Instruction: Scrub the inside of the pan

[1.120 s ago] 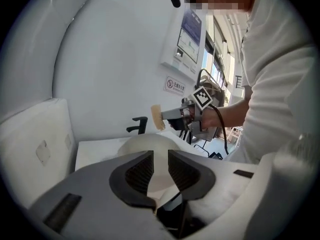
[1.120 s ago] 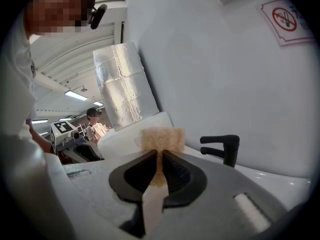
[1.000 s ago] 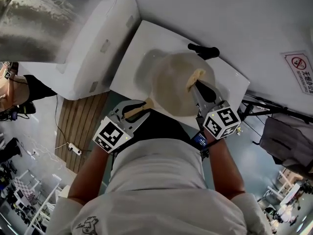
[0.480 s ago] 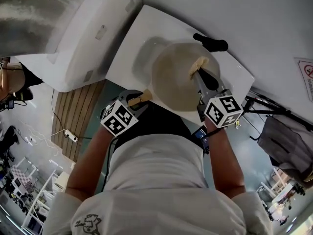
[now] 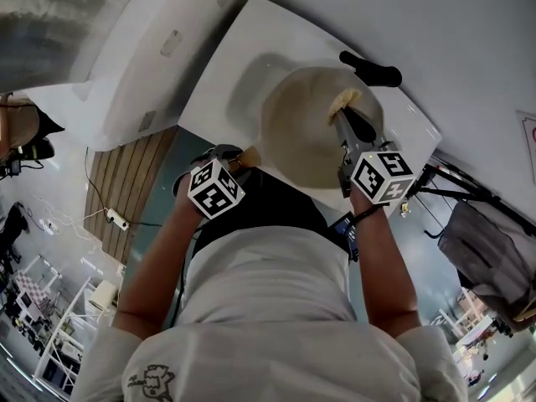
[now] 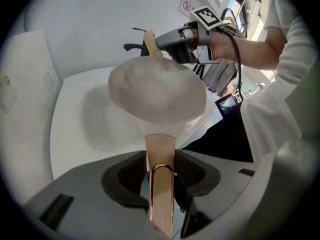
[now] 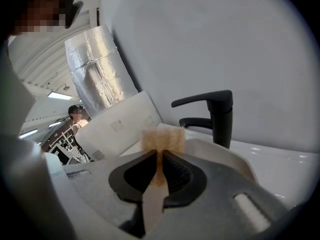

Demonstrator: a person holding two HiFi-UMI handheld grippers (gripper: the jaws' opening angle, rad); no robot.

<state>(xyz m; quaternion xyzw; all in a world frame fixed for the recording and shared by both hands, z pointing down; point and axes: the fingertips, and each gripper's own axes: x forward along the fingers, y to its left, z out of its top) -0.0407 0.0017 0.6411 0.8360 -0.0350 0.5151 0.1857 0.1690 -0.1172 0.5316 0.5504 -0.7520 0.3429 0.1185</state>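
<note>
A cream pan (image 5: 314, 136) hangs tilted over the white counter (image 5: 222, 74), casting a shadow on it. Its wooden handle (image 6: 161, 146) with a copper loop lies between the pads of my left gripper (image 6: 161, 159). These jaws are opening, though the pads still touch the handle's sides. In the head view the left gripper (image 5: 237, 160) sits at the pan's near left. My right gripper (image 5: 352, 128) reaches across the pan and is shut on a tan sponge (image 5: 344, 103) at the far rim. The sponge (image 7: 162, 140) sticks up between the right gripper's (image 7: 160, 159) pads.
A black faucet (image 5: 374, 69) stands just behind the pan at the counter's back edge. A white appliance (image 5: 142, 74) and a silver duct (image 5: 50, 15) lie to the left. Beyond the counter's front edge is floor with wooden boards (image 5: 126, 182) and cables.
My left gripper has slid up the handle toward the pan and its marker cube has turned upward. The right gripper still holds the sponge at the far rim.
</note>
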